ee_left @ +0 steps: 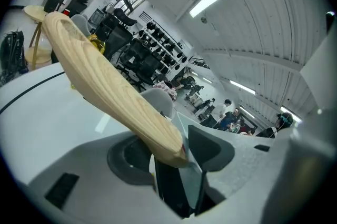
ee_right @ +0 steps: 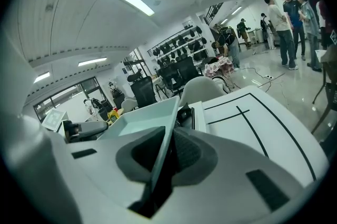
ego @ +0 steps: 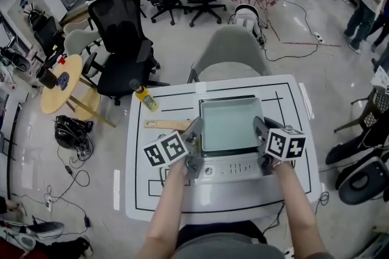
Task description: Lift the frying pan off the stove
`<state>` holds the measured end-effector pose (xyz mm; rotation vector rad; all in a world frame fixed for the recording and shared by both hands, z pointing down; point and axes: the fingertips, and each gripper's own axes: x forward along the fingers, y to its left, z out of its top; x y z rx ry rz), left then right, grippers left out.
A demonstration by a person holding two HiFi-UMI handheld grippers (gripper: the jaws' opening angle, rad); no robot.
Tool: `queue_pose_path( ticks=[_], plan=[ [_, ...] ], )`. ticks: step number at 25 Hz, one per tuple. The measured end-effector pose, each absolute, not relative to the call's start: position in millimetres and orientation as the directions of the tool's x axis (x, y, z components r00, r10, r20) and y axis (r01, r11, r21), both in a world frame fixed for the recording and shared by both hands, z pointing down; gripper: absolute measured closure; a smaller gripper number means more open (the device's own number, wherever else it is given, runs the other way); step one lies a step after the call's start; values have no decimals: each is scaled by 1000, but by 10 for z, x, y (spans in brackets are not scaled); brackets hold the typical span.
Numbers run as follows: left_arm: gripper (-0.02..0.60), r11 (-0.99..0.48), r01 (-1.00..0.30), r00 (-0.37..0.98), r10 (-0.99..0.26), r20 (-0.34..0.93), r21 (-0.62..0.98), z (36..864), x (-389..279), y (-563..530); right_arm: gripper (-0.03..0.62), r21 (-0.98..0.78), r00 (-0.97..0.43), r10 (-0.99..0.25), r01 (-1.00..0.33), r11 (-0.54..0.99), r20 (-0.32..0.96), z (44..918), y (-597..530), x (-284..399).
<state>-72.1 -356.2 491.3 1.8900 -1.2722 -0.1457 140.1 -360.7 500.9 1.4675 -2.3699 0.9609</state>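
A square pale-green frying pan (ego: 231, 124) sits on the white stove (ego: 234, 169), its wooden handle (ego: 165, 124) pointing left. My left gripper (ego: 194, 133) stands at the pan's left wall where the handle joins. In the left gripper view its jaws (ee_left: 181, 165) straddle the thin pan wall (ee_left: 192, 183) with a dark gap showing, and the handle (ee_left: 105, 81) runs away over the left jaw. My right gripper (ego: 260, 130) is at the pan's right wall. In the right gripper view it (ee_right: 168, 157) is shut on the rim of the pan (ee_right: 142, 118).
The stove stands on a white table (ego: 292, 191) marked with black lines. A yellow bottle (ego: 146, 98) stands at the table's far left corner. A grey chair (ego: 231, 57) is behind the table, with black office chairs (ego: 121, 39) and a round wooden table (ego: 61, 81) to the left.
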Motion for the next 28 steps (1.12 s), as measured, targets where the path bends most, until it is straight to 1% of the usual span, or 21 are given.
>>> queue_pose_path(
  ticks=[13, 28],
  plan=[
    [380, -186, -688, 505, -818, 278, 702, 4652, -714, -3443, 566, -445, -488, -765, -845, 296, 419, 4707, -3467, 1410],
    [387, -281, -671, 522, -836, 169, 686, 4141, -740, -3233, 569, -449, -484, -818, -833, 322, 311, 4206, -3210, 1393]
  ],
)
